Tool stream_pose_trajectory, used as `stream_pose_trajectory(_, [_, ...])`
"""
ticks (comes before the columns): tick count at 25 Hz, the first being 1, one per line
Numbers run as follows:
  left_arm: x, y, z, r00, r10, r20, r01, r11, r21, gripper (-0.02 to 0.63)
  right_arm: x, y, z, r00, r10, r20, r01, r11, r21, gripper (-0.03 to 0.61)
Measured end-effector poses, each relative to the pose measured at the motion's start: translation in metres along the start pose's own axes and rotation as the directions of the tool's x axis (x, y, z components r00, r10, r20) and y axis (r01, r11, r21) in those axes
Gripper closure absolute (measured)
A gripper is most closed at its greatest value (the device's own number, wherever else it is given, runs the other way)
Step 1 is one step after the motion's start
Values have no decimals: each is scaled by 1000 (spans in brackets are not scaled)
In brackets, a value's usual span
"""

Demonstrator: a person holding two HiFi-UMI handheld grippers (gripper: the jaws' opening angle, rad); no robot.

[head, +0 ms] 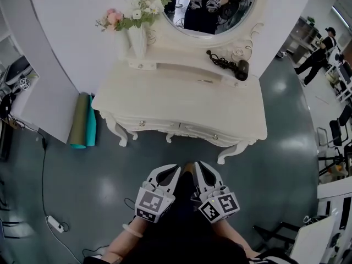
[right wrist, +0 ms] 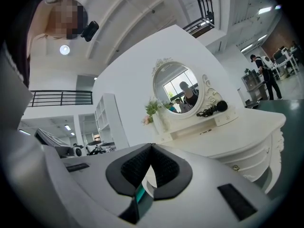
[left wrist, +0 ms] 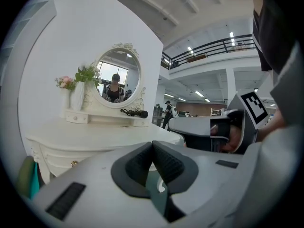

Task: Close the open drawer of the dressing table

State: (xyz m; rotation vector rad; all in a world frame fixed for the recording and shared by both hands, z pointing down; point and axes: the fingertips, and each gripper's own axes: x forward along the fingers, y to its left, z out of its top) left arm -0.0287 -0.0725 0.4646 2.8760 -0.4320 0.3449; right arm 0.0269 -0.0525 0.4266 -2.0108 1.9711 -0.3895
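The white dressing table (head: 181,100) stands ahead of me with an oval mirror (head: 212,7), a vase of flowers (head: 137,21) and a black hair dryer (head: 228,65) on its back shelf. Its front drawers (head: 181,128) carry small knobs, and from above I cannot tell which one stands out. My left gripper (head: 171,172) and right gripper (head: 202,169) hang side by side near my body, well short of the table, both shut on nothing. In the left gripper view the table (left wrist: 90,137) lies beyond the shut left gripper (left wrist: 152,144). The right gripper view shows the table (right wrist: 237,146) past the right gripper (right wrist: 151,146).
Rolled green and teal mats (head: 83,120) lean by the table's left leg. A power strip (head: 55,223) and cable lie on the dark floor at left. Black chairs (head: 335,142) and white desks stand at right, and a person (head: 316,56) is far off.
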Motion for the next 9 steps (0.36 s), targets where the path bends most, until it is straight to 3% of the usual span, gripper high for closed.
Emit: stream_pose_trajectory(9, [-2,-3,-3,1000,2,3,-2,1000,-7,594,-5,6,-8,1000,12,-22,-12,1000,20,565])
